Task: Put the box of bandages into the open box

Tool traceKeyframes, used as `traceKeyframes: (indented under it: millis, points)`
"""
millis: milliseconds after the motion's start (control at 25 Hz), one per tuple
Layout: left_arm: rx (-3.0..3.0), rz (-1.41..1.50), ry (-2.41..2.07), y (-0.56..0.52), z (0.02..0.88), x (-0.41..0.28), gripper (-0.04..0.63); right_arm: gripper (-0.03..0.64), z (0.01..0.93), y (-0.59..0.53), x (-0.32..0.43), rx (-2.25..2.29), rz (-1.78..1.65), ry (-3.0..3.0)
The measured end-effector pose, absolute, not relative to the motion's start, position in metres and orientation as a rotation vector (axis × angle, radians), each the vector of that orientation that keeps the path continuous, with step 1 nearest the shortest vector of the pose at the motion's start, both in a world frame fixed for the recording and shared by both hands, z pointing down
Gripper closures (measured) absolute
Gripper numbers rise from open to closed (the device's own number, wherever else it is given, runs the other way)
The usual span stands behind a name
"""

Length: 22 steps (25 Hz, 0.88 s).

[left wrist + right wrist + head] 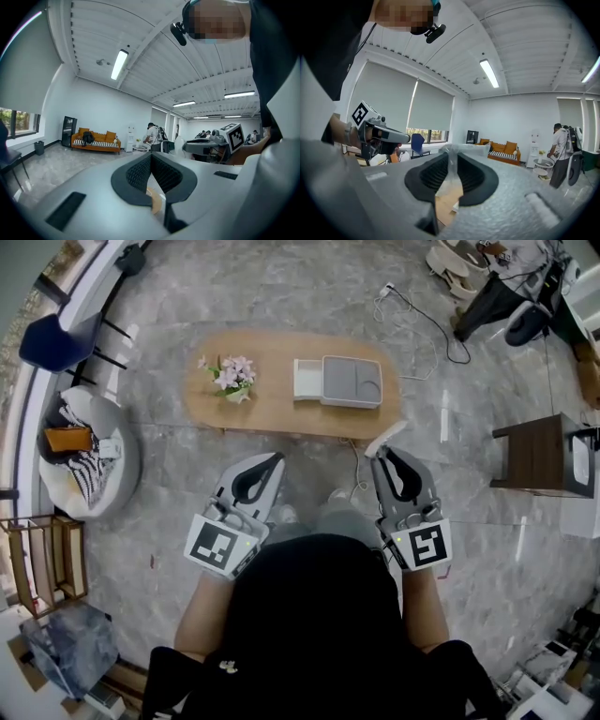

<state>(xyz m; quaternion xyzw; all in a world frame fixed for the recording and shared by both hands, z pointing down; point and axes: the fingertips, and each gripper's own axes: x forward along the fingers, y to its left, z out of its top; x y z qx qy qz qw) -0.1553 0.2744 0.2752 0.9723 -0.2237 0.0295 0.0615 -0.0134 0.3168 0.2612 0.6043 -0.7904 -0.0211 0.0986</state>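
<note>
Bandage box [392,432], apparently, clamped in right hand-held gripper [380,454] for carry to far open box [352,381]; left hand-held gripper [278,458] closed, spare.

Pink flowers [232,374] on an oval wooden table [281,413], blue chair [54,341] at far left

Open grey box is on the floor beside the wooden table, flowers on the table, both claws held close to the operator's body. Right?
No. The head view shows the open grey box on the wooden table, right of the flowers, not on the floor. The rest holds: flowers on the table, left claw and right claw close to the person's body.
</note>
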Motion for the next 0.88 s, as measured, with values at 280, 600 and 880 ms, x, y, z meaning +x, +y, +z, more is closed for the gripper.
traceKeyframes:
  millis: [280,600,880]
  points:
    - [2.850,0.172,-0.707,0.248,0.283,-0.142,0.584,0.561,0.285,0.280,-0.007,1.735,-0.061,-2.278]
    - [2.806,0.208,-0.798,0.179,0.295,-0.105,0.584,0.561,0.296,0.204,0.033,1.655,-0.048,-2.316]
    - [2.768,0.253,-0.874,0.117,0.298,-0.052,0.584,0.561,0.303,0.133,0.078,1.544,-0.028,-2.401]
